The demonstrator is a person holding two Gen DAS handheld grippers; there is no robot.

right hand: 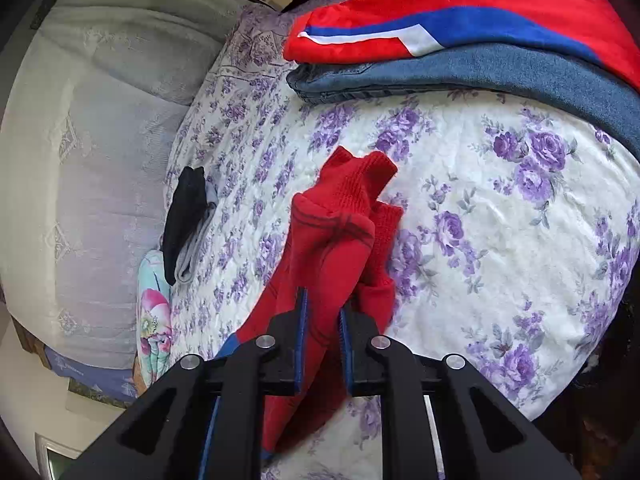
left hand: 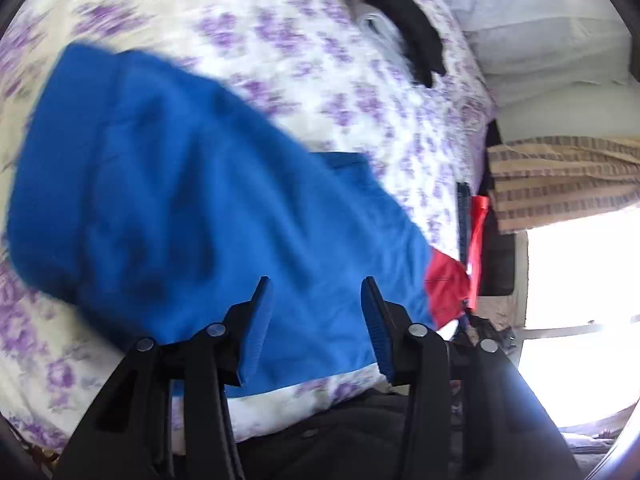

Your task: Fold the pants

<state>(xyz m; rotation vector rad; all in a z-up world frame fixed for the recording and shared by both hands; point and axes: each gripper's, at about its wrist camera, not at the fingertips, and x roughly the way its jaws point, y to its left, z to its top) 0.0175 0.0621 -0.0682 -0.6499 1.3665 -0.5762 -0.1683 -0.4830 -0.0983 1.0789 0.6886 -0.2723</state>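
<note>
- While the blue pants lie spread on the floral bedspread, the left claw hovers just above their near edge with its jaws wide apart and nothing between them.
- Pants position: in the left wrist view the garment runs diagonally — broad end at upper left, narrower end at lower right, where a red piece adjoins it. Whether that red piece belongs to the pants cannot be told.
- Right claw: jaws nearly closed on a red knit item, apparently a sock or socks, which trails forward onto the bedspread. The pants are not identifiable in the right wrist view.
- Key relation: the pants' long axis crosses the left claw's line of sight at a slant, and the left claw is judged the nearer one — the right claw is occupied.
- Judgement: folding will likely need the left claw to close on the near edge.
- Other items: a folded stack of red-and-blue cloth over denim sits at the far side; a dark garment lies well apart.
</note>
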